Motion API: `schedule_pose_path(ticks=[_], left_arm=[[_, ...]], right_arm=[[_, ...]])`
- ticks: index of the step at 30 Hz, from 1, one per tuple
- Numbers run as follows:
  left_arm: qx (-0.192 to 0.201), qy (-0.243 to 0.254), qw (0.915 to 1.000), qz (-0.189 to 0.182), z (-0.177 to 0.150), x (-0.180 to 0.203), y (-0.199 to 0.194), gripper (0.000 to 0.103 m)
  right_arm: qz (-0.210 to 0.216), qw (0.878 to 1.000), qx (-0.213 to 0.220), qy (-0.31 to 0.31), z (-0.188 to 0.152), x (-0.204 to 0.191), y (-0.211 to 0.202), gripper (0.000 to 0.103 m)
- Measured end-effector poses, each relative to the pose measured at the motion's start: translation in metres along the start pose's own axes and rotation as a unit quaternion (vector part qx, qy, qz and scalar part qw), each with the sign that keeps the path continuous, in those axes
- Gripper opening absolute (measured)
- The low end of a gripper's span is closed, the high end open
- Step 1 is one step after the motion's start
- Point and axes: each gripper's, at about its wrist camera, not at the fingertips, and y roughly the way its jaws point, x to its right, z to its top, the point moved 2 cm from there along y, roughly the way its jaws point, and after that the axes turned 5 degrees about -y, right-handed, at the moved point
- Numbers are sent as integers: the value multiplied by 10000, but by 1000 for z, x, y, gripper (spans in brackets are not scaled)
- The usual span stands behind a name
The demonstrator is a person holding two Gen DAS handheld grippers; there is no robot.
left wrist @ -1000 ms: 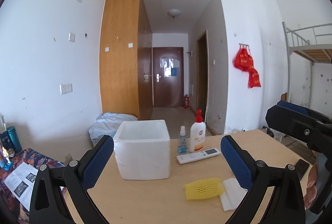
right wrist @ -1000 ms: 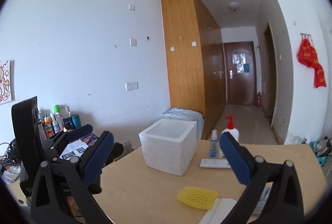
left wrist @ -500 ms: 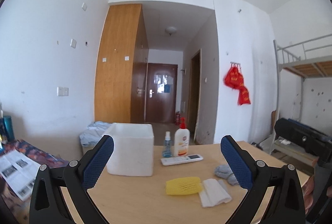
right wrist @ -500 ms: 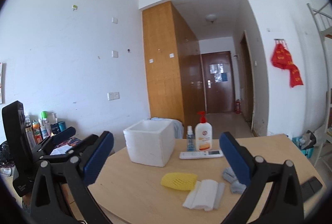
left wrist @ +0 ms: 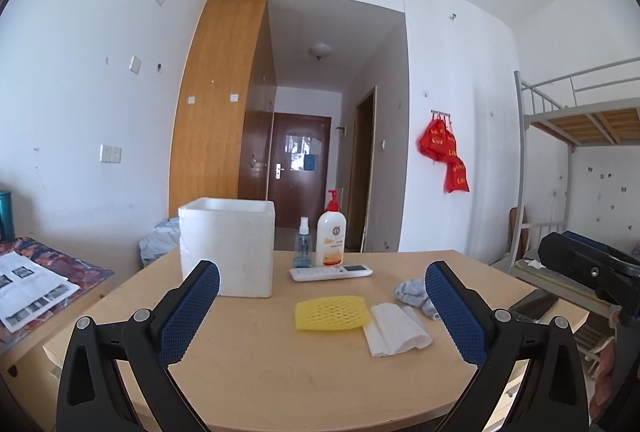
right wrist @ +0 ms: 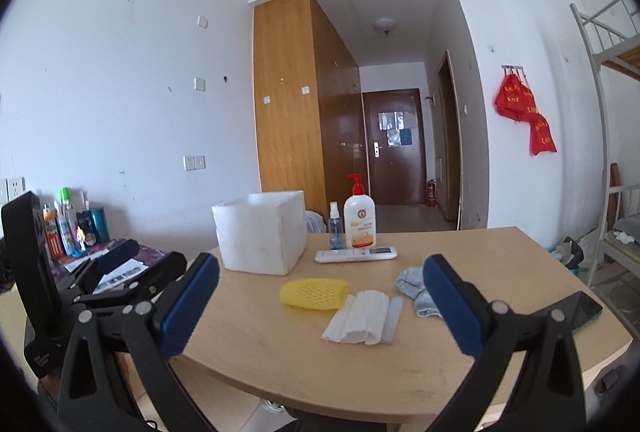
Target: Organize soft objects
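Observation:
On the wooden table lie a yellow foam net, a folded white cloth and a grey sock, side by side. A white foam box stands behind them to the left. My left gripper is open, held back over the near table edge with nothing between its blue pads. My right gripper is open too, empty, short of the soft things. The other gripper's body shows at the edge of each view.
A white remote, a small spray bottle and a pump lotion bottle stand at the table's back. A dark phone lies at the right edge. A side desk with papers and bottles is left.
Both grippers have pulled back and tilted up from the table. The sock and the whole row of soft things have come into view; the objects themselves have not moved.

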Motion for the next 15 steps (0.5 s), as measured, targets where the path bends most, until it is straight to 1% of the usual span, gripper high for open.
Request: schedule_pose_path(ticks=[2, 6, 11, 15], left_arm=[[26, -46, 10000, 39, -6, -2, 3, 103], [2, -166, 9999, 24, -15, -9, 8, 103], [-120, -33, 9999, 49, -28, -7, 18, 103], [-275, 48, 9996, -31, -38, -4, 29, 103]], right_arm=[[-92, 10000, -7, 15, -5, 2, 3, 103], [-115, 9998, -74, 155, -17, 11, 9, 103], [-176, 9994, -216, 210, -30, 18, 17, 103], [-264, 9987, -337, 272, -39, 25, 25, 103]])
